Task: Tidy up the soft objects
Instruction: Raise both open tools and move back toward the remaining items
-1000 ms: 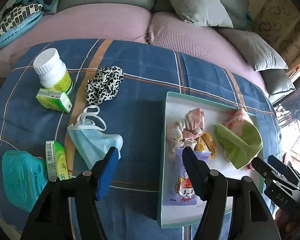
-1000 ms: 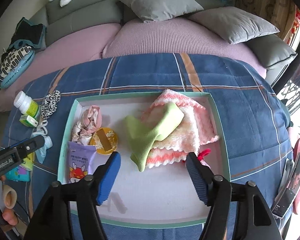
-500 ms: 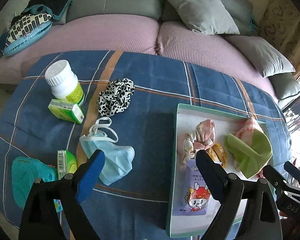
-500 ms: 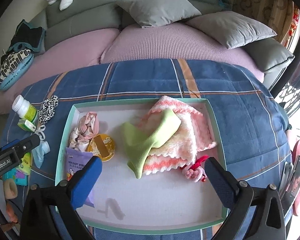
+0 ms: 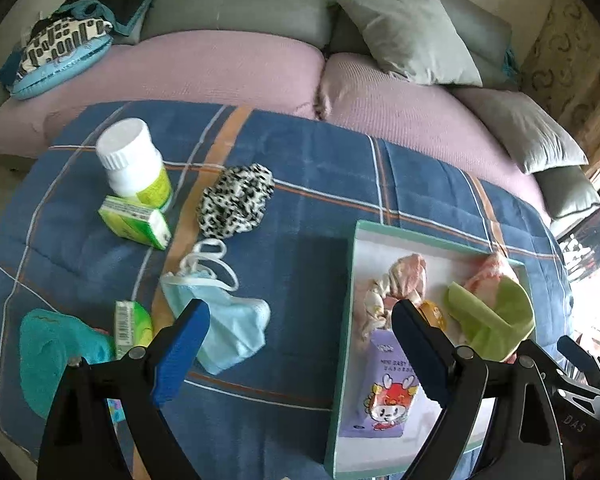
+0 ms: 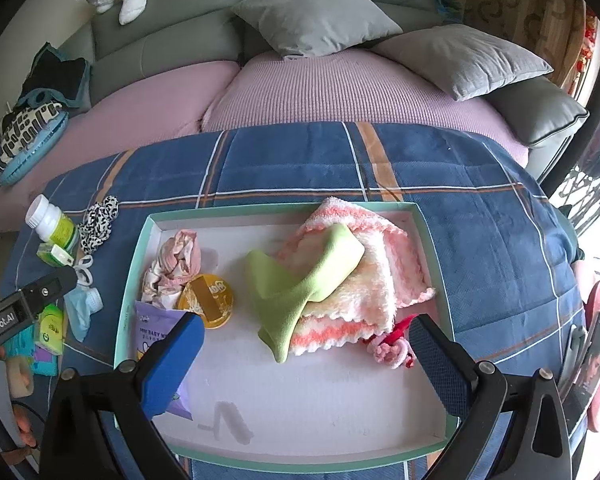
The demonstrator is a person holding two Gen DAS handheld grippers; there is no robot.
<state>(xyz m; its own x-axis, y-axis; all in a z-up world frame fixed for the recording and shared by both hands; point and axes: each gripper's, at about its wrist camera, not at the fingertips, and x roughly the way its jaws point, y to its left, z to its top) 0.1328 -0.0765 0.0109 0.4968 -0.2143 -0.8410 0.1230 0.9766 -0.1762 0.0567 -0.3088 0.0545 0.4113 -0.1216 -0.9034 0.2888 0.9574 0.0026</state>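
Sorting looks a little past halfway, judging by what already lies in the shallow white tray with the mint-green rim (image 6: 432, 248): a pink-and-cream fluffy towel (image 6: 364, 276) with a lime-green cloth (image 6: 312, 280) draped over it, a crumpled pink-and-white fabric bundle (image 6: 176, 264), a small pink plush trinket (image 6: 388, 350), a purple wipes pouch (image 5: 384, 392) and a round yellow tin (image 6: 210, 300). Left out on the blue plaid blanket (image 5: 308, 152) are a pale-blue face mask (image 5: 228, 324), a black-and-white spotted scrunchie (image 5: 236, 200) and a teal terry cloth (image 5: 48, 352), beside a white pill bottle (image 5: 134, 160) and green cartons (image 5: 136, 222). Both tongs have just been opening and hold nothing: the left tongs (image 5: 300, 344) stand wide above the blanket between mask and tray, the right tongs (image 6: 306, 356) wide over the tray's bare floor.
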